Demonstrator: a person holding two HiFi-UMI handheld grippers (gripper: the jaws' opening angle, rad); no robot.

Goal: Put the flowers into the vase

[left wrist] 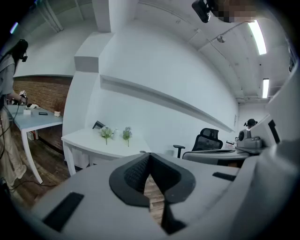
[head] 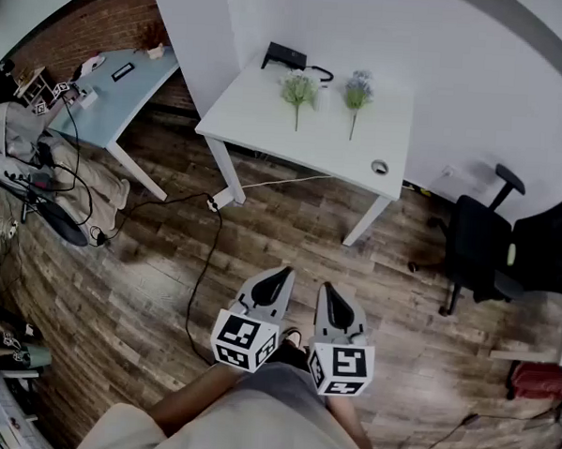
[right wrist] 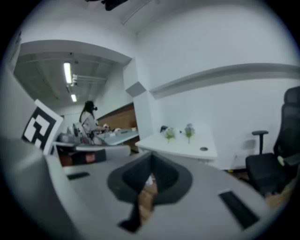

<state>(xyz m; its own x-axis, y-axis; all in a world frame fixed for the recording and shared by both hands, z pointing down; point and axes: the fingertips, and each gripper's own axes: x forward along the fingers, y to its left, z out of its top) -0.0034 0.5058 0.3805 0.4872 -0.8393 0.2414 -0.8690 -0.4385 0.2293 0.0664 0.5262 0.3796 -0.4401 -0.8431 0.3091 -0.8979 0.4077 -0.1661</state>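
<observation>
**Both tongs shut and empty; flowers well ahead on the tabletop.**
Head view: left tongs and right tongs sit side by side. The green flower and purple flower are well apart from them on the tabletop, stems running back toward the tongs. Left gripper view: jaws together on nothing; flowers ahead, slightly left. Right gripper view: jaws together, empty; flowers ahead, slightly right, purple likely nearer this hand. No vase made out.

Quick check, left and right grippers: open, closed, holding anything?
Left gripper: closed, holding nothing.
Right gripper: closed, holding nothing.
</observation>
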